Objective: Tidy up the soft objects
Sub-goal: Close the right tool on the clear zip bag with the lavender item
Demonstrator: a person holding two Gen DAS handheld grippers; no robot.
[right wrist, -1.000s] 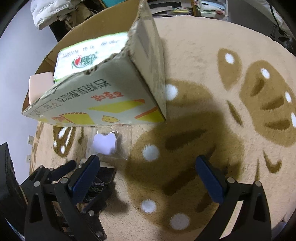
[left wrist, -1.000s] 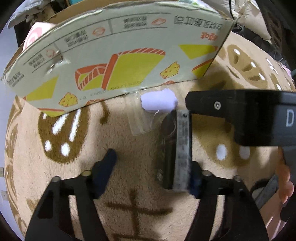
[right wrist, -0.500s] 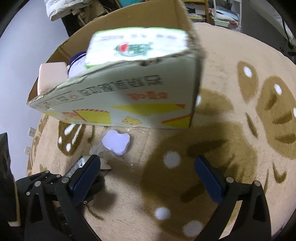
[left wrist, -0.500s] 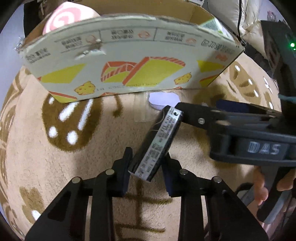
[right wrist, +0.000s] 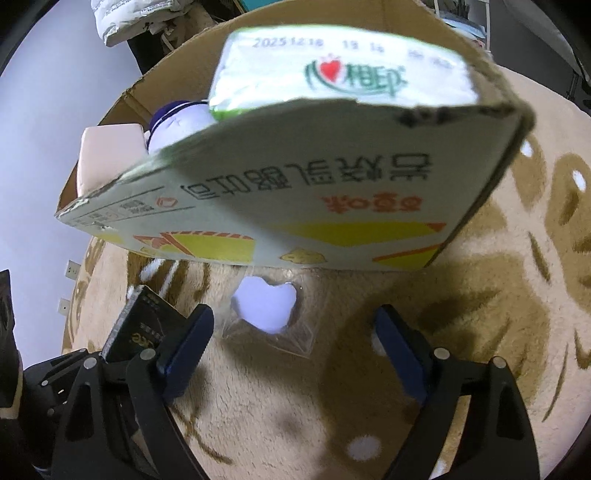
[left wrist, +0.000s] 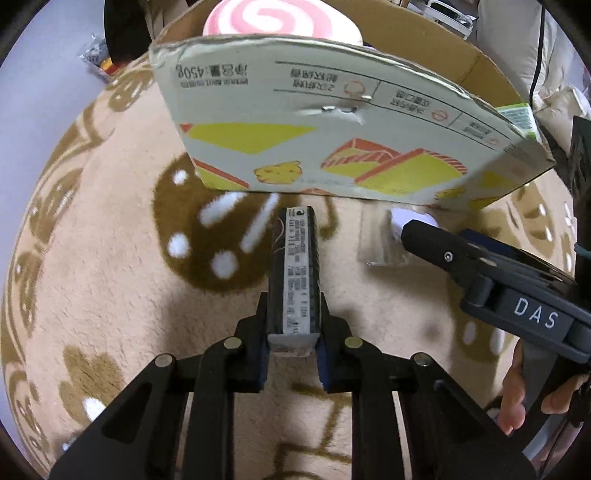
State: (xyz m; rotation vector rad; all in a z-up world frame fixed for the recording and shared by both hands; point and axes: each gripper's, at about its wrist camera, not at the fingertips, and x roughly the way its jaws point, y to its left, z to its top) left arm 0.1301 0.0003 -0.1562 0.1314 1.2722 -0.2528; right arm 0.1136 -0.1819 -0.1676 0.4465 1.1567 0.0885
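- The left gripper (left wrist: 291,354) is clenched on a dark flat packet (left wrist: 294,273), gripped at its near end only, so the free end juts toward the cardboard box (left wrist: 332,122). The packet could pivot or slip out if the hand swings.
- To go in, the packet must clear the box's near wall; kept low, its tip may strike the printed panel and shove the box.
- The box already holds a pink swirl cushion (left wrist: 280,18) and a green tissue pack (right wrist: 343,66), so room is tight.
- The right gripper (right wrist: 291,354), jaws wide and just closing slightly, grips nothing; the lilac heart in its clear bag (right wrist: 266,306) lies on the carpet (right wrist: 480,332) ahead of it, just beside the box. The slick bag could slide from the pads.
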